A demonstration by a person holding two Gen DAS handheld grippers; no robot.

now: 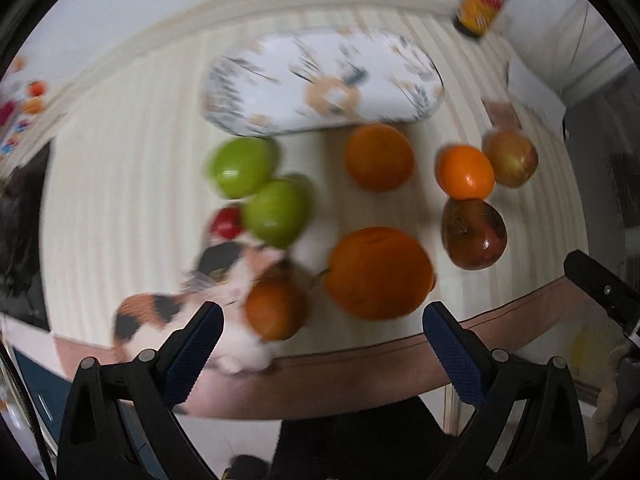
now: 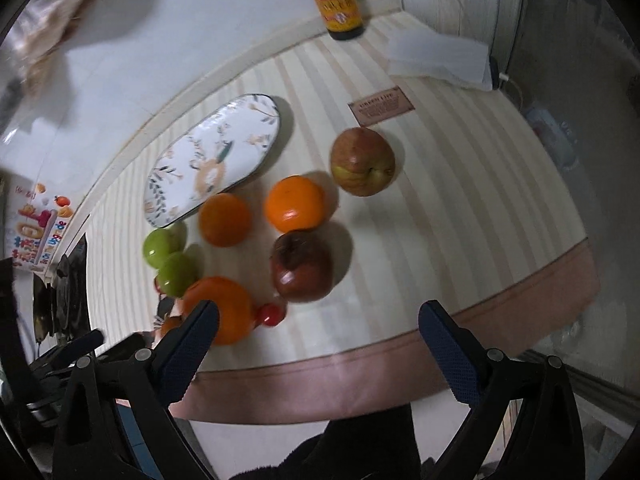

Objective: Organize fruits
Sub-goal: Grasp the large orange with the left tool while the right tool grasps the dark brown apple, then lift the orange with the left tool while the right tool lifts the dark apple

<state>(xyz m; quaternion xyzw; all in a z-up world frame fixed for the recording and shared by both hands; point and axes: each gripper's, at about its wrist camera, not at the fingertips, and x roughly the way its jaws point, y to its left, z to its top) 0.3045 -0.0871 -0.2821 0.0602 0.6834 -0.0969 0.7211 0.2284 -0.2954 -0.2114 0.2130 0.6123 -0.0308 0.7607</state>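
Left wrist view: we held the left gripper (image 1: 322, 338) with its jaws spread wide and empty, above the near edge of the cream striped table mat (image 1: 120, 200). Between the fingers lay the large round orange (image 1: 378, 272) and a smaller brownish-orange fruit (image 1: 276, 308), the latter lying against a calico cat (image 1: 160, 312). Two green apples (image 1: 260, 188) touched each other, just before the oval floral ceramic plate (image 1: 320, 80), which was bare. The view was blurred.

Right wrist view: we held the right gripper (image 2: 318, 334) likewise agape, gripping nothing. A dark red apple (image 2: 302, 266) sat ahead of it, touching a glossy mandarin (image 2: 296, 204). A red-green apple (image 2: 362, 160) stood apart. A small red tomato (image 2: 272, 314) lay beside the large orange. A yellow-labelled dark bottle (image 2: 338, 0) stood beyond the mat.
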